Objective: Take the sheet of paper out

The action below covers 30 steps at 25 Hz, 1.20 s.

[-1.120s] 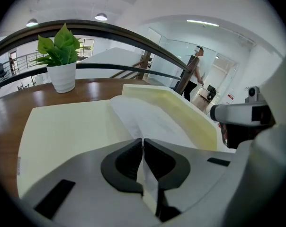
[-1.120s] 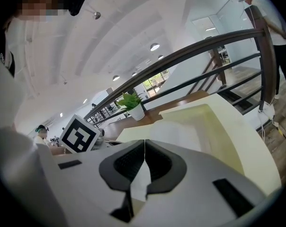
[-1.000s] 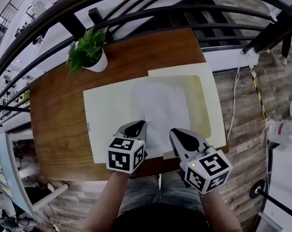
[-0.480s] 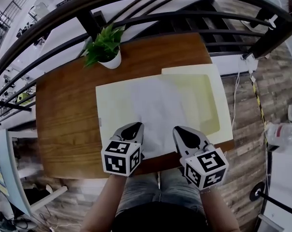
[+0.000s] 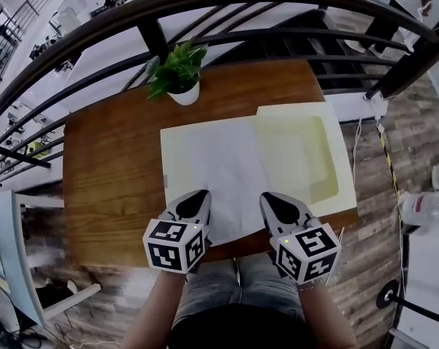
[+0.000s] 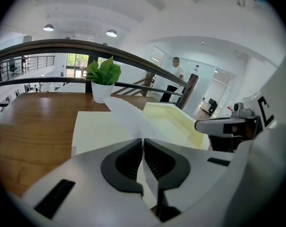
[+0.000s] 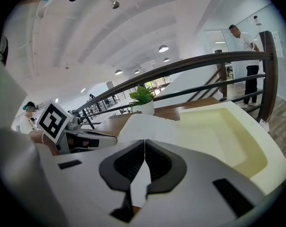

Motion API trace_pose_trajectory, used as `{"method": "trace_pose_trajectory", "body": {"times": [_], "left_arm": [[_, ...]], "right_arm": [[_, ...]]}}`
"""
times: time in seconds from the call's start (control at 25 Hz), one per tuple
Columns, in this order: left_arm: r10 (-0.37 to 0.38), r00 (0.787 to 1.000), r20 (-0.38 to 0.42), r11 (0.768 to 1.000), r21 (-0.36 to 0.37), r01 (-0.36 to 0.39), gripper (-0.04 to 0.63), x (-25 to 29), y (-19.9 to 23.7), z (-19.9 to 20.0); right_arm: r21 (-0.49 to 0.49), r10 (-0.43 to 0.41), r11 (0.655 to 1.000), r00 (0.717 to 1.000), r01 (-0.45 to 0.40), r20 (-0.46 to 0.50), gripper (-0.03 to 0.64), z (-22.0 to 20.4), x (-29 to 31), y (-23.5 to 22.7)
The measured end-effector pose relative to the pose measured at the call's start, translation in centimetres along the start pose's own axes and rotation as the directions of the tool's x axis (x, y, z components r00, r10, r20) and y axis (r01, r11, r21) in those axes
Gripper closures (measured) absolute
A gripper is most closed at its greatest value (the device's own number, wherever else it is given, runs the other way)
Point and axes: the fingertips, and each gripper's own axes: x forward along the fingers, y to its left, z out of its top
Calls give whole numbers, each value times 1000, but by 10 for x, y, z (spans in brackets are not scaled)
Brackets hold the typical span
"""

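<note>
Left gripper (image 6: 143, 141) and right gripper (image 7: 144, 142) each pinch the paper (image 5: 223, 169) at its near edge, which is clear only in their own views. The head view shows the paper overlapping the left side of the yellow tray (image 5: 341, 158).

1. The left gripper (image 5: 201, 195) and right gripper (image 5: 267, 197) are covering the paper's (image 5: 219, 169) near edge (head view).
2. The paper is hiding the folder's (image 5: 310, 158) middle.
3. A far person (image 6: 176, 66) is showing too small for detail.
</note>
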Motion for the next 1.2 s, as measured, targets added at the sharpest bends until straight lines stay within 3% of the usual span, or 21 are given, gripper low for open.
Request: {"method": "trace_pose_trajectory", "body": {"times": [0.56,1.2], "left_arm": [[-46,988,147,999,6,46,566,-51,-1,28],[-55,934,354,998,13,54,569,-93,-5,74]], "right_arm": [[-63,-17,998,998,20,55,591,15,-8,25],[-154,-3,988,983,32,185,591,77,-32,39]]}}
